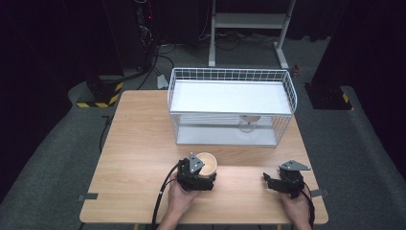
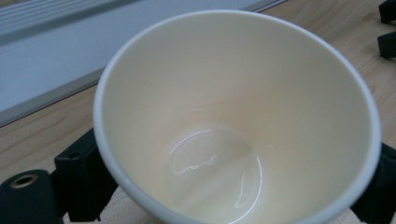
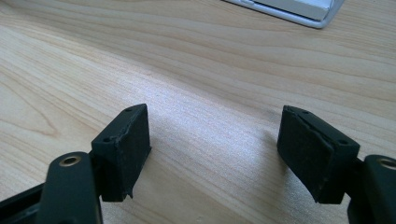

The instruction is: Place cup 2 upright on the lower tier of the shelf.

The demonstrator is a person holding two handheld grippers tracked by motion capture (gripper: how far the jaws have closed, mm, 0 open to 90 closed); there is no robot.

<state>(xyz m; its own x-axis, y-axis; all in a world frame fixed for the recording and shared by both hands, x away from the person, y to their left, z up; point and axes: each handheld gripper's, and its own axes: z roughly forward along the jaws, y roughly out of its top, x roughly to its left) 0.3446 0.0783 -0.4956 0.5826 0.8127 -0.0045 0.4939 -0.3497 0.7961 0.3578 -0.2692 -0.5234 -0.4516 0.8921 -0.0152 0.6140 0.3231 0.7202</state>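
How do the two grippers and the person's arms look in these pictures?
Both are black and boxy. The left gripper and the right gripper each carry a grey three-cornered plate on top. A black cable trails from the left one, another from the right. The fingers end in flat, square black pads, with brass-coloured rivets behind them. No sleeves show on the forearms.

glossy paper cup (image 2: 233, 116); matt wood-grain table (image 3: 196, 56); white wire rack (image 1: 230, 76); matt black gripper (image 3: 215, 149).

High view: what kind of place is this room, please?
Probably a lab or recording studio, not a home: dark curtained walls, floor cables, hazard-striped stand bases, and a lone wooden table with a white wire basket.
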